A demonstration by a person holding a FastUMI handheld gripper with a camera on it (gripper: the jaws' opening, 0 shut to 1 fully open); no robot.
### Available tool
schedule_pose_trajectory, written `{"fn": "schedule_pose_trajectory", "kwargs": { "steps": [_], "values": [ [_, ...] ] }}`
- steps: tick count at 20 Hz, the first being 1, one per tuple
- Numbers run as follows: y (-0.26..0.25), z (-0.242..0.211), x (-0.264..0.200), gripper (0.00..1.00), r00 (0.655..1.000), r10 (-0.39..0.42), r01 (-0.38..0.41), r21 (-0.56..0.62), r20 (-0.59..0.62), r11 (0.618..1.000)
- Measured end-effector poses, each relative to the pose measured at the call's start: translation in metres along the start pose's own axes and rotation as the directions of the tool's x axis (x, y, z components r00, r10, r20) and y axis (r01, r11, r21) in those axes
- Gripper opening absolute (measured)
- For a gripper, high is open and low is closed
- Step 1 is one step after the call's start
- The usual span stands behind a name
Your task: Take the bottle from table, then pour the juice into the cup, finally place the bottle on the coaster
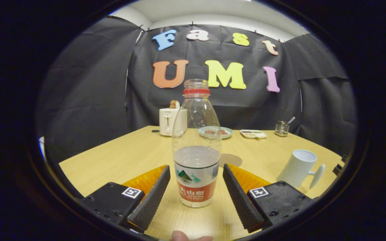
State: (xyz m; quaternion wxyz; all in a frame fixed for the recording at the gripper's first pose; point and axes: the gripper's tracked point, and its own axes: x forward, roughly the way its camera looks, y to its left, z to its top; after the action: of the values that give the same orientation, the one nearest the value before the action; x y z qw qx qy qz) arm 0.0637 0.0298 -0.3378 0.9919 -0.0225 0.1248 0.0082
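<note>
A clear plastic bottle [196, 147] with a red neck ring, no cap and a label low on its body stands upright on the wooden table [129, 157], about half full of liquid. It stands between the fingers of my gripper [196, 174], which is open, with a gap on each side of the bottle. A white cup [299, 168] with a handle stands to the right, beyond the right finger. A round brown coaster [230, 160] lies flat just behind the bottle, a little to its right.
Along the table's far side are a white toaster [168, 121], a plate [217, 132], a small white tray [253, 134] and a metal holder [281, 128]. A fingertip [181, 236] shows near the table's front edge.
</note>
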Motion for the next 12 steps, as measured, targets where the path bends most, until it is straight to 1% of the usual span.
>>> {"fn": "schedule_pose_trajectory", "kwargs": {
  "steps": [3, 5, 7, 11, 12],
  "values": [
    [0.0, -0.004, 0.007, 0.99, 1.0, -0.009, 0.007, -0.059, -0.025, 0.998],
    [0.001, -0.005, 0.009, 0.9, 0.999, -0.013, 0.01, -0.084, -0.037, 0.996],
    [0.007, -0.004, 0.008, 0.84, 0.999, 0.008, -0.011, -0.089, -0.038, 0.996],
    [0.012, 0.001, 0.002, 0.81, 0.998, 0.023, -0.028, -0.098, -0.053, 0.995],
    [0.009, 0.004, -0.001, 0.8, 0.999, 0.016, -0.021, -0.099, -0.047, 0.995]
  ]
}}
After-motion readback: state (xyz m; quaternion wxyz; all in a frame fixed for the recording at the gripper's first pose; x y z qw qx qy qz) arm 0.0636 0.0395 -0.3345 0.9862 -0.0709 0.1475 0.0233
